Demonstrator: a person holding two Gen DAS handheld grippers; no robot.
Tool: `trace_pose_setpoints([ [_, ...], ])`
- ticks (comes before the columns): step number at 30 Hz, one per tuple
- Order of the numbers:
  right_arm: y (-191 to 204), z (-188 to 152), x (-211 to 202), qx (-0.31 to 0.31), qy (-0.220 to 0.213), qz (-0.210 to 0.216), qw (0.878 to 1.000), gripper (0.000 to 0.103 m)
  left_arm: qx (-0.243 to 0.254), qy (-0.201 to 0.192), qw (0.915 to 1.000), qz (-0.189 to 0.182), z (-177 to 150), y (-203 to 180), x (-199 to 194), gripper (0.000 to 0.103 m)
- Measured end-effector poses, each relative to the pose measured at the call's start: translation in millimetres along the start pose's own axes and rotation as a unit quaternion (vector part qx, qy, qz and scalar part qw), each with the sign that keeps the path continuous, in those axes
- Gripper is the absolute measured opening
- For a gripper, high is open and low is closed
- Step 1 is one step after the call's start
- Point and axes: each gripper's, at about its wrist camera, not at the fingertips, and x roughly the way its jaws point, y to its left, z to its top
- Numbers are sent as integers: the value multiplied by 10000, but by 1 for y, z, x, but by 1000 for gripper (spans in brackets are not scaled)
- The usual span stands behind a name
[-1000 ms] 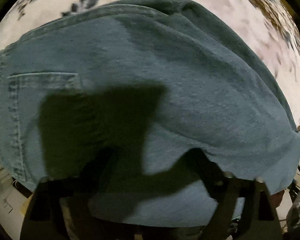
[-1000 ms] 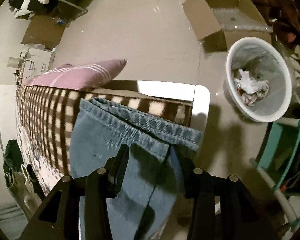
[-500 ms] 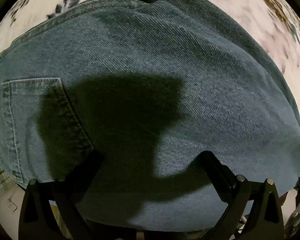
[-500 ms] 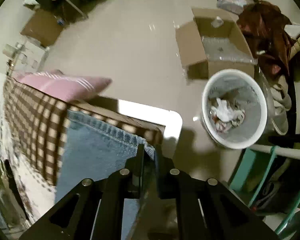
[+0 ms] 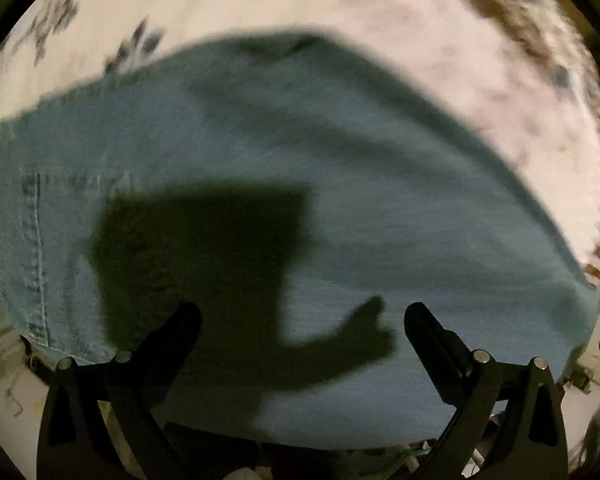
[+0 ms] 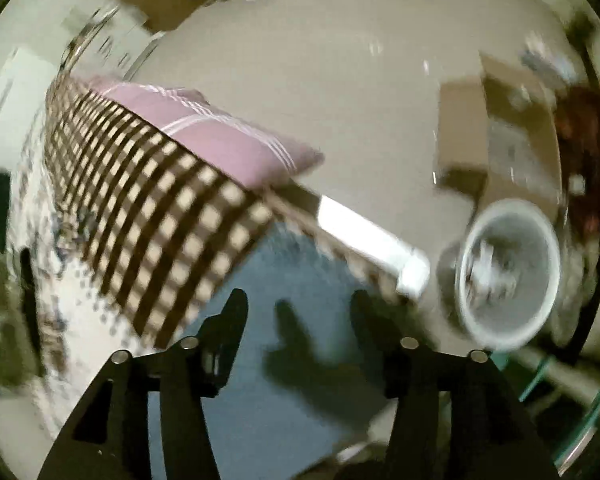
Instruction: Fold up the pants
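Pants (image 5: 340, 208), blue denim jeans, lie flat on a bed, on its pale floral cover (image 5: 440, 52). In the left wrist view their long axis runs left to right across the frame, with a stitched back pocket (image 5: 40, 240) at the left end and a rounded fold edge at the far side. The weave looks coarse and matte, though the picture is blurred. The left tongs (image 5: 302, 320) hang above the cloth with their black fingers spread wide, holding nothing; their shadow falls dark on the denim.

In the right wrist view the pants (image 6: 284, 280) reach the bed's corner, beside a brown-and-cream checked blanket (image 6: 148, 216). A pink striped pillow (image 6: 220, 136) lies along the bed's far edge. The right tongs (image 6: 298, 308) are tilted down over the denim, fingers also apart and empty. On the smooth beige floor (image 6: 320, 60) beyond stand a round white bin (image 6: 508, 272) and, just behind it, an open cardboard box (image 6: 496, 128).
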Motion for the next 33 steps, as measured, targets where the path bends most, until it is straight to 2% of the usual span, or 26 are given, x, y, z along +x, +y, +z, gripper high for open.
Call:
trace_pose_setpoints([
  [3,13,28,27,-330,146,-201,9991,65,421,-184,9989,-34,3,-45,-14,103],
  [6,19,41,53,-576,475,-334,9967,65,908,-303,9953,-141,5,-96,-13,103],
  [7,23,42,58,-686,538,-301,9957,56,1066,-323,9936,-191,6,-115,-9,103],
  [9,38,37,54,-1014,302,-452,9934,21,1265,-333,9913,-166,5,-137,-1,103],
  [11,47,29,37,-1235,-116,-412,9914,20,1497,-328,9882,-38,4,-155,9,103],
  [13,52,20,6,-1391,-615,-204,9882,20,1588,-328,9867,105,2,-161,19,103],
  [16,47,8,-34,-1390,-1120,303,9835,20,1461,-193,9889,180,-2,-155,33,103],
  [19,38,4,-49,-1361,-1237,449,9819,20,1241,-92,9921,187,0,-139,45,103],
  [20,34,6,-43,-1316,-1164,402,9836,20,1215,-105,9924,170,0,-138,45,103],
  [21,31,9,-33,-1277,-1084,315,9854,14,1205,-115,9925,175,0,-138,46,103],
  [22,28,13,-23,-1266,-1120,39,9856,0,1211,-119,9923,209,0,-138,47,103],
  [24,19,22,-8,-1123,-1207,-284,9859,1,1230,-123,9920,242,0,-132,46,103],
  [25,9,32,3,-892,-1007,-310,9904,1,1226,-120,9921,246,3,-136,44,103],
  [26,-6,42,17,-481,-567,-169,9971,1,1226,-104,9921,243,4,-140,42,103],
  [27,-17,46,21,-237,-354,-16,9991,2,1218,-92,9923,227,4,-142,39,103],
  [29,-30,43,15,-2,-326,196,9993,14,1208,-204,9924,102,10,-139,26,103],
  [31,-43,30,1,92,-375,359,9986,50,1253,-354,9915,43,10,-142,17,103],
  [33,-61,13,-7,429,-355,625,9965,65,1276,-383,9911,-26,12,-145,17,103],
])
